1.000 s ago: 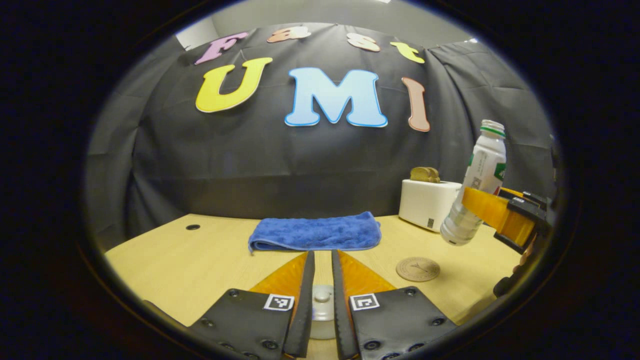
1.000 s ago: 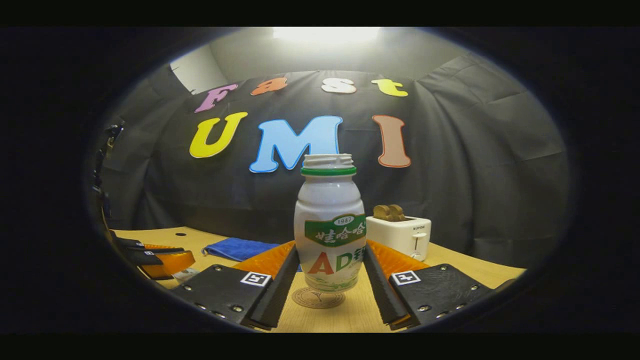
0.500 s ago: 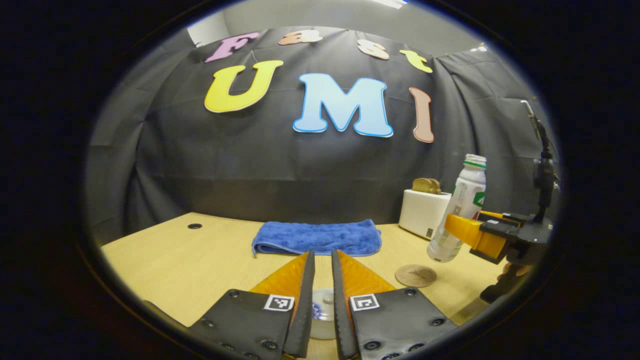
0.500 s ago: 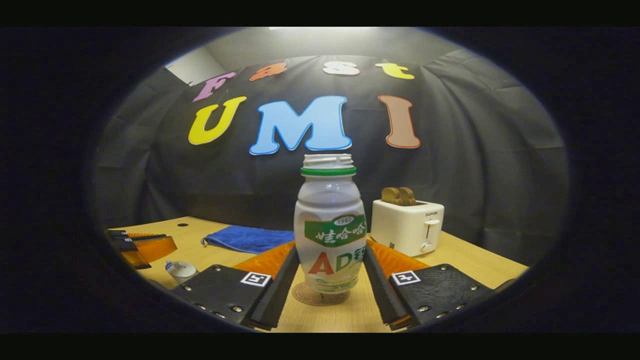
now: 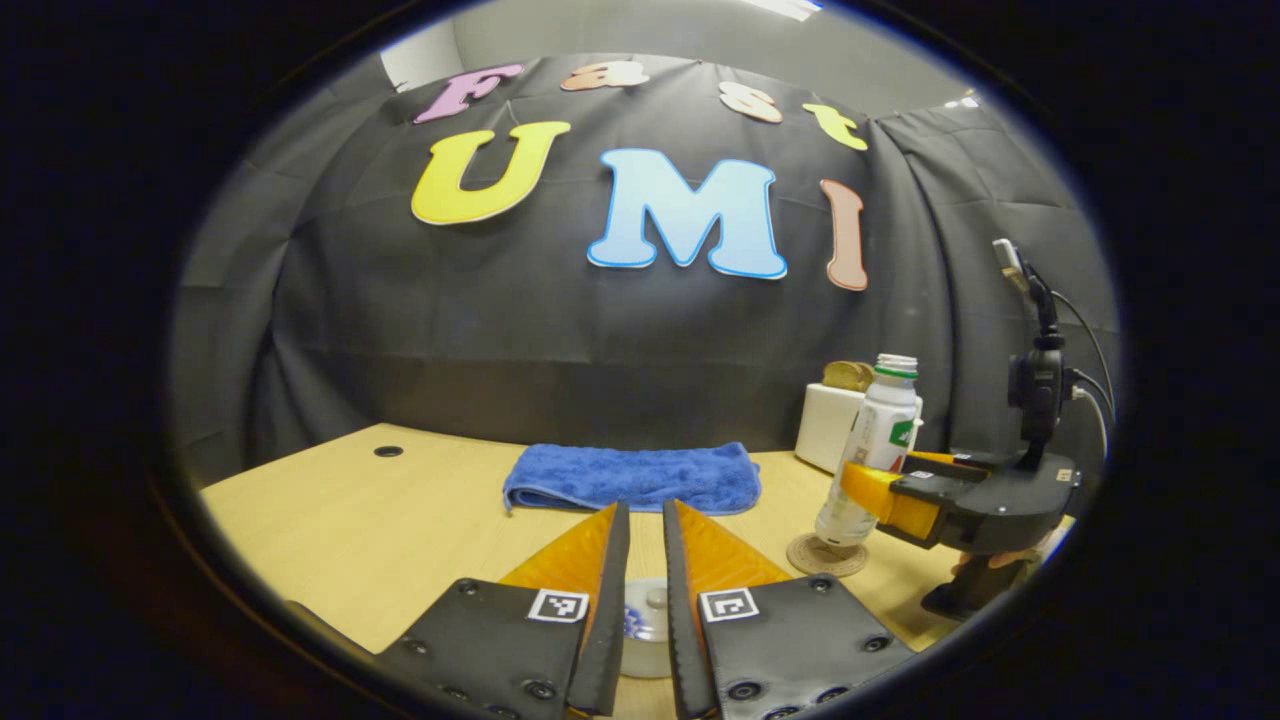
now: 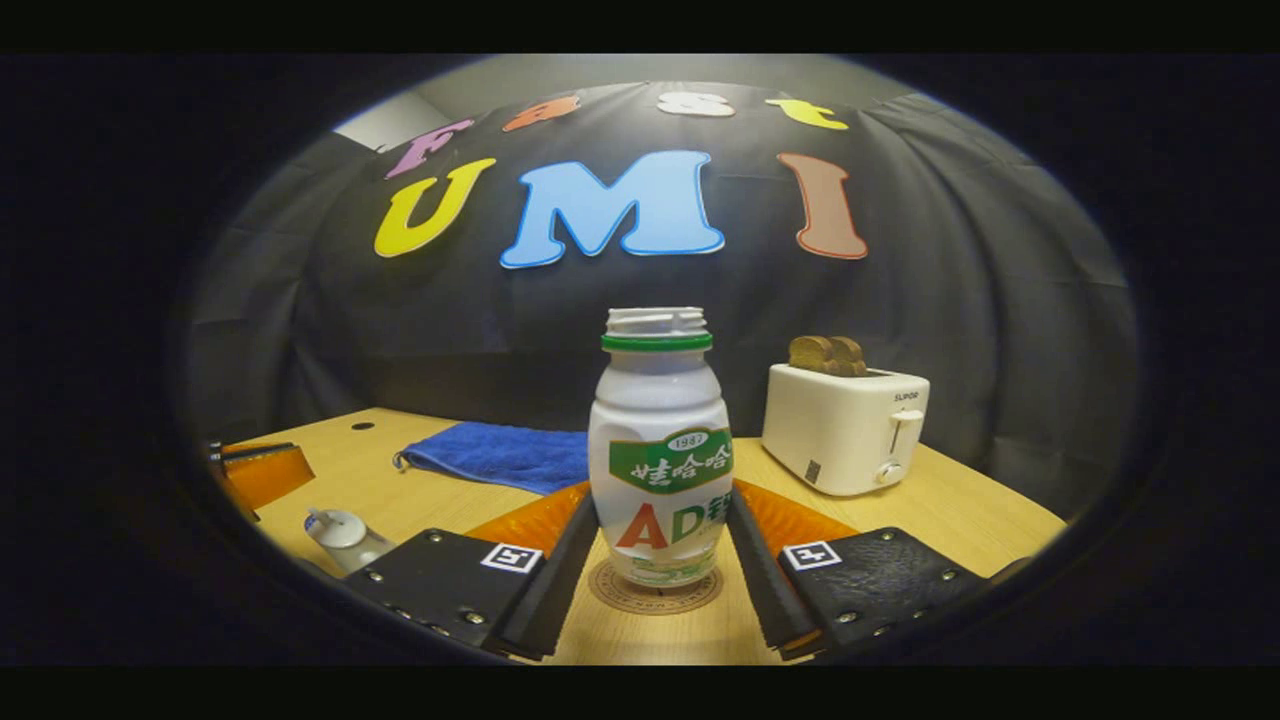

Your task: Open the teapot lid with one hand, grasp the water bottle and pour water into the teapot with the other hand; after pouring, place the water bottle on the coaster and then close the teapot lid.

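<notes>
Left claw (image 5: 641, 560) sat low over the near edge of the surface (image 5: 330, 520), fingers nearly closed with a narrow gap; the teapot lid (image 5: 646, 612) with its small knob showed between them, but whether both fingers pressed on it, cannot tell. In the right gripper view the lid (image 6: 338, 527) appeared on a pale body, likely the teapot, near the left edge; seated or just hovering, unclear. A blue towel (image 5: 632, 477) lay folded at the back middle. Further right, the right claw (image 6: 655, 545) was clenched on the bottle (image 6: 660, 450), both fingers pressed on its lower sides. Bottle upright, uncapped, its base on or just above the coaster (image 6: 655, 592); contact too close to call. A white toaster (image 6: 845, 428) with bread stood by the back right corner.

Progress, judged: pouring looked done, bottle at the coaster, so what's left was letting go of the bottle and settling the lid.

Room: front left of the surface was open. The right side was tighter, with the toaster just behind the bottle and the right edge close, so backing the claw straight toward the near edge looked safest.
</notes>
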`<state>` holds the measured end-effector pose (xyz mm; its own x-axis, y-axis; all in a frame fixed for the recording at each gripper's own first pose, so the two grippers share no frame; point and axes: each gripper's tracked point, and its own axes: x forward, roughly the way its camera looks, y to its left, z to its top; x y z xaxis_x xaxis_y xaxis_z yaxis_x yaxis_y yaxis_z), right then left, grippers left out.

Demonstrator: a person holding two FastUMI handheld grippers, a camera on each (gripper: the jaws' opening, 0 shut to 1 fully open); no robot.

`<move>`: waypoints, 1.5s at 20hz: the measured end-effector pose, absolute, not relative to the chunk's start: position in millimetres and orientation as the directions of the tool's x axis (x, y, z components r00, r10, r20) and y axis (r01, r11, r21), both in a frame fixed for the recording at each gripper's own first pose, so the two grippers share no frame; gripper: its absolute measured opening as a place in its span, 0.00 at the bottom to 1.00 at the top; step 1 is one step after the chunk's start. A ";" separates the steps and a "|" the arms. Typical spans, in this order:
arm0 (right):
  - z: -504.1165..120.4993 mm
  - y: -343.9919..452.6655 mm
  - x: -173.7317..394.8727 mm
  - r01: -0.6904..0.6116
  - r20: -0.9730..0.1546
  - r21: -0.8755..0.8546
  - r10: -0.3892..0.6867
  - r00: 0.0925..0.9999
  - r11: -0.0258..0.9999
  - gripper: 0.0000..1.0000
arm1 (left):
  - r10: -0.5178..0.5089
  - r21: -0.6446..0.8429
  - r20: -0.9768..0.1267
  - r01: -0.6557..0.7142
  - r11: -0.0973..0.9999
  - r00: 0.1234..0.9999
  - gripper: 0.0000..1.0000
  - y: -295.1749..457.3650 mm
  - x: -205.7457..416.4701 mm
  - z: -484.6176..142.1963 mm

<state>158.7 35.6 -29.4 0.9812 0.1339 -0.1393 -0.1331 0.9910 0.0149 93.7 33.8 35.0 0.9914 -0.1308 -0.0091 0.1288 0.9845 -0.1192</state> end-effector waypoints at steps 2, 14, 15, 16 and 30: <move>-30.8 34.5 160.0 -0.129 -0.143 0.011 0.129 0.981 0.992 0.73 | -0.130 -0.123 -0.006 0.128 0.984 0.991 0.29 34.3 93.3 35.2; -53.0 42.1 167.7 -0.149 -0.211 0.029 0.152 0.966 0.988 0.72 | -0.126 -0.139 -0.002 0.125 0.982 0.992 0.29 35.9 94.7 34.0; -50.8 42.1 167.8 -0.147 -0.208 0.032 0.151 0.966 0.989 0.73 | -0.126 -0.140 -0.002 0.125 0.982 0.992 0.29 36.2 94.2 33.8; -52.5 41.3 168.8 -0.144 -0.210 0.028 0.146 0.967 0.989 0.73 | -0.126 -0.142 0.000 0.125 0.982 0.992 0.29 36.6 93.8 35.0; -39.3 41.5 164.7 -0.147 -0.168 0.027 0.149 0.974 0.989 0.93 | -0.131 -0.149 0.001 0.130 0.980 0.991 0.27 35.1 94.7 34.7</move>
<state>164.7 41.5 -39.3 0.9744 0.1491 -0.1685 -0.1465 0.9888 0.0275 94.7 35.1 34.7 0.9914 -0.1309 0.0006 0.1295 0.9803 -0.1489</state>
